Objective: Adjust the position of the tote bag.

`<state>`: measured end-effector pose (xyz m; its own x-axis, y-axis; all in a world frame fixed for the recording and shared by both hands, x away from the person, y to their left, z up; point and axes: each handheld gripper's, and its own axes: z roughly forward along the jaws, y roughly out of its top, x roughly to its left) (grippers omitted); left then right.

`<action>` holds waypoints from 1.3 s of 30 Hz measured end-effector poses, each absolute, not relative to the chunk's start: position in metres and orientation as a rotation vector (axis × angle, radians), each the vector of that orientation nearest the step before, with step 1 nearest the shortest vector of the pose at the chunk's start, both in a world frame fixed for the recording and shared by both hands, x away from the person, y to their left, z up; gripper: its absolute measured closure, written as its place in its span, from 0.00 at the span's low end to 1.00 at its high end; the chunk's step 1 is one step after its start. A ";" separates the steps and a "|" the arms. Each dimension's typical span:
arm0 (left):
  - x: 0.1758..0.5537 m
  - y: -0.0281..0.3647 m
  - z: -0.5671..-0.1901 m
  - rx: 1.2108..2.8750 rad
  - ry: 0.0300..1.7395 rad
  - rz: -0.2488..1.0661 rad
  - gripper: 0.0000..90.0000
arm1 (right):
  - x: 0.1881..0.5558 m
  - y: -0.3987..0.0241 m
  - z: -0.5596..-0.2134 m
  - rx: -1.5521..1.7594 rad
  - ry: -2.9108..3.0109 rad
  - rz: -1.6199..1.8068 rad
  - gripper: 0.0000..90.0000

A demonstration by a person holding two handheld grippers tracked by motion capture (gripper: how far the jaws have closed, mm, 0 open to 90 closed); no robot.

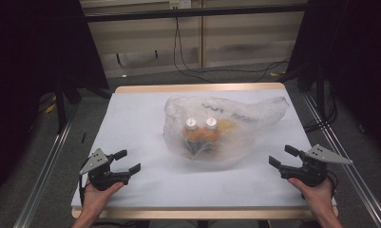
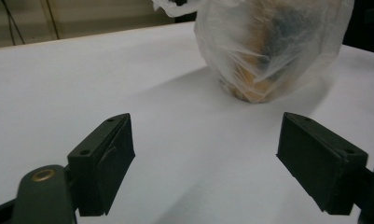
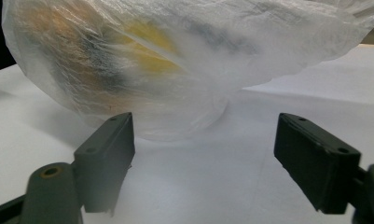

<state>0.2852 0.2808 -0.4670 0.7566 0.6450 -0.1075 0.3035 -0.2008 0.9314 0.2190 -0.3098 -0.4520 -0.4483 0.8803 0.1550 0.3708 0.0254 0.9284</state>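
A translucent plastic bag (image 1: 221, 126) lies in the middle of the white-covered table (image 1: 136, 118). Inside it stand two orange bottles with white caps (image 1: 201, 124), blurred by the plastic. My left gripper (image 1: 128, 161) rests near the front left of the table, jaws wide apart and empty, well clear of the bag (image 2: 268, 46). My right gripper (image 1: 283, 156) sits at the front right, also open and empty, pointing toward the bag (image 3: 175, 60), which looms close ahead of its jaws without touching them.
The table has a wooden rim (image 1: 197, 88). Metal rails (image 1: 45, 166) run along both sides on the floor, and cables (image 1: 188, 66) trail behind the far edge. Dark curtains stand at left and right.
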 end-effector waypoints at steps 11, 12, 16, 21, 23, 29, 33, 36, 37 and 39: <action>0.285 0.273 -0.468 1.847 0.701 0.290 0.39 | 0.224 -0.310 -0.452 1.296 1.937 1.434 0.33; 0.284 0.272 -0.467 1.851 0.697 0.294 0.39 | 0.224 -0.309 -0.452 1.285 1.952 1.446 0.37; 0.284 0.268 -0.463 1.839 0.683 0.258 0.42 | 0.225 -0.308 -0.448 1.268 1.963 1.452 0.42; 0.285 0.262 -0.462 1.846 0.692 0.228 0.45 | 0.228 -0.310 -0.444 1.260 1.989 1.459 0.48; 0.285 0.259 -0.461 1.865 0.689 0.242 0.45 | 0.230 -0.310 -0.443 1.260 1.993 1.456 0.48; 0.291 0.251 -0.456 1.842 0.686 0.234 0.42 | 0.239 -0.311 -0.439 1.260 2.025 1.464 0.52; 0.295 0.245 -0.451 1.866 0.677 0.239 0.50 | 0.244 -0.310 -0.438 1.250 2.044 1.447 0.53; 0.298 0.244 -0.448 1.848 0.679 0.259 0.52 | 0.246 -0.309 -0.436 1.244 2.059 1.436 0.55; 0.299 0.245 -0.447 1.853 0.690 0.268 0.55 | 0.248 -0.309 -0.434 1.236 2.058 1.434 0.57; 0.304 0.246 -0.444 1.835 0.710 0.274 0.56 | 0.250 -0.307 -0.431 1.227 2.054 1.435 0.58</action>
